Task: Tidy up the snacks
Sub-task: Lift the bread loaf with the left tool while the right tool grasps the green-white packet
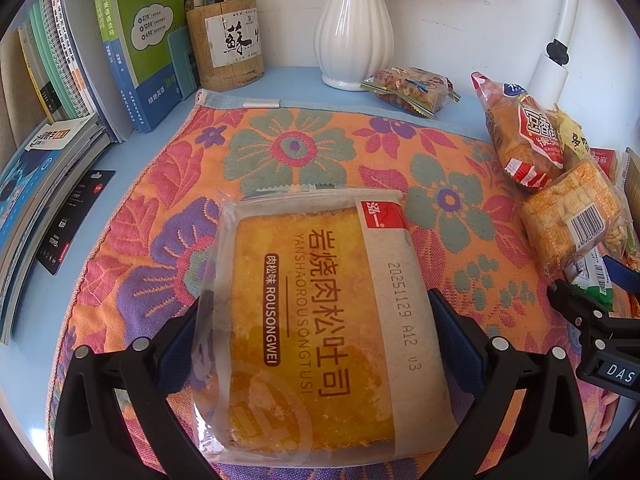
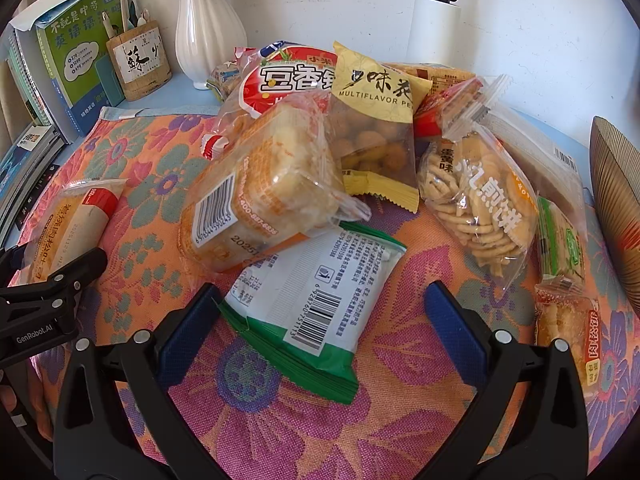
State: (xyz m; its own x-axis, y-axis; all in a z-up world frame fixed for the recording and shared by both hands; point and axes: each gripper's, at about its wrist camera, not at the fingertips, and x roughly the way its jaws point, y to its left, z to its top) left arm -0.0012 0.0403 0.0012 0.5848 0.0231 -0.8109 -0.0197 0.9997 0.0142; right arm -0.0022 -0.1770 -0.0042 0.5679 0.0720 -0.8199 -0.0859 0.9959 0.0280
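Left gripper (image 1: 316,340) has its two blue-padded fingers pressed against both sides of the toast packet (image 1: 316,320), pinching it just above the floral cloth (image 1: 280,148); the packet runs lengthwise away from the gripper, its far end pointing toward the white vase (image 1: 352,32). Right gripper (image 2: 320,320) stands spread wide, its fingers either side of the green-and-white packet (image 2: 316,292) without clearly touching it, the packet lying flat on the cloth between them, barcode up. Just beyond that packet sits the heap of snacks: a clear rice-cracker bag (image 2: 260,188) leaning on its far edge, a red-labelled bag (image 2: 288,80) and a yellow peanut bag (image 2: 376,120) behind, a bag of small biscuits (image 2: 480,200) to the right. Far left against the wall stand books (image 1: 132,40) and a wooden pen holder (image 1: 228,44). One small snack pack (image 1: 412,88) lies apart beside the vase.
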